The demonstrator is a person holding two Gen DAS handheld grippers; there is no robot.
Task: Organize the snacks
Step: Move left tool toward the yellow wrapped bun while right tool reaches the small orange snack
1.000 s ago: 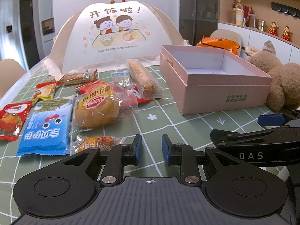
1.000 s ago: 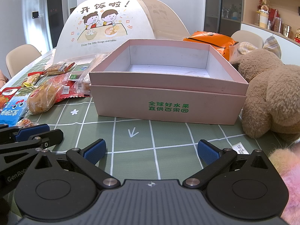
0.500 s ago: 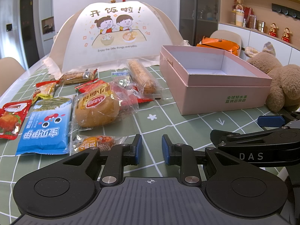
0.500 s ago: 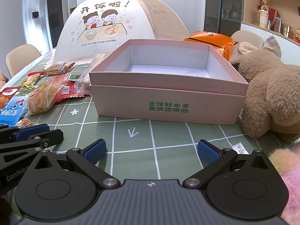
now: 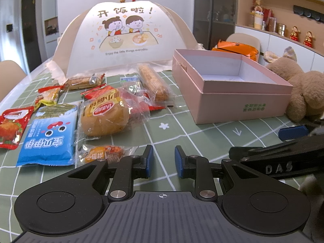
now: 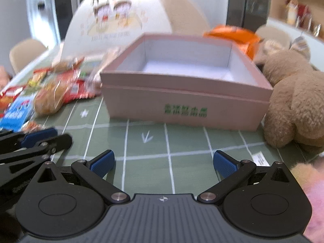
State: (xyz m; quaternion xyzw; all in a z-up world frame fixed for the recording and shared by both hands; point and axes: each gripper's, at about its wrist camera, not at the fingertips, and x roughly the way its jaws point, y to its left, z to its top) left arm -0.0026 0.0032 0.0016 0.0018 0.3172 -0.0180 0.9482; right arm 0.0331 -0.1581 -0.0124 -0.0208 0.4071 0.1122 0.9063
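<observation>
With left gripper (image 5: 162, 161) narrowly parted on nothing and right gripper (image 6: 163, 163) spread wide and empty, best to reach for the bread packet (image 5: 105, 119) left of the empty pink box (image 5: 241, 105), pinching wrapper, not bun.

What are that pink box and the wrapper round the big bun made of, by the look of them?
The pink box looks like stiff matte cardboard: flat walls, crisp edges, a white paper-like lining, printed green lettering. The bun wrapper looks like thin clear plastic film: the bun shows through it, and it crinkles and glints. Neither can be confirmed by look alone.
</observation>
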